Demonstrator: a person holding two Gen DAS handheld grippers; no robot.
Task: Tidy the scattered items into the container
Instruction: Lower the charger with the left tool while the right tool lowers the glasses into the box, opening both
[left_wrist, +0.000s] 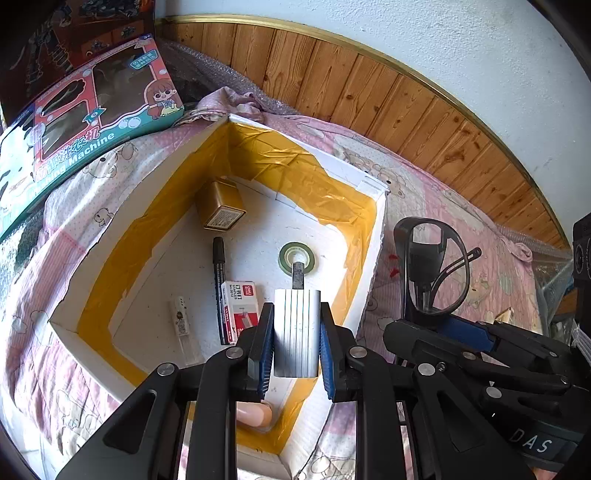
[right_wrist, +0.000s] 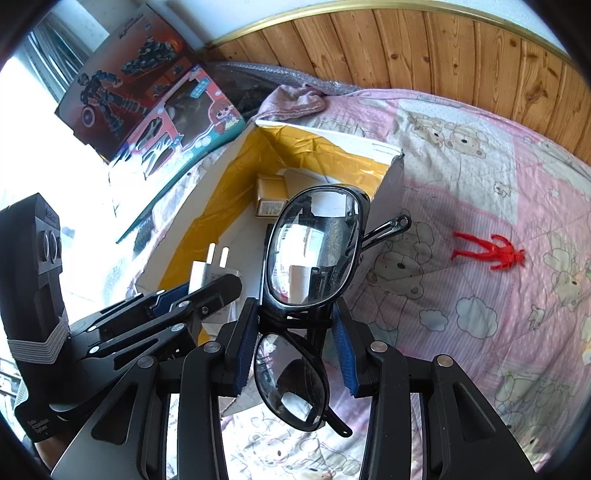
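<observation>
A white foam box (left_wrist: 376, 236) lined with yellow tape sits on the pink bedspread. Inside it lie a gold box (left_wrist: 219, 206), a black marker (left_wrist: 219, 291), a staples box (left_wrist: 241, 306), a tape roll (left_wrist: 295, 256) and a small white stick (left_wrist: 181, 317). My left gripper (left_wrist: 296, 314) hangs above the box's inside, shut on a white ribbed charger (left_wrist: 295, 332), whose two prongs show in the right wrist view (right_wrist: 207, 273). Beside the box's right wall, my right gripper (right_wrist: 294, 306) is shut on black glasses (right_wrist: 314, 251). A red toy figure (right_wrist: 487, 251) lies on the bedspread, right of the box.
Two toy boxes (left_wrist: 92, 122) lean at the back left, close to the box's far corner. A wood-panelled wall (left_wrist: 406, 110) runs behind the bed, with bubble wrap (left_wrist: 207, 70) along its foot. A pinkish rounded thing (left_wrist: 255, 413) shows at the box's near end.
</observation>
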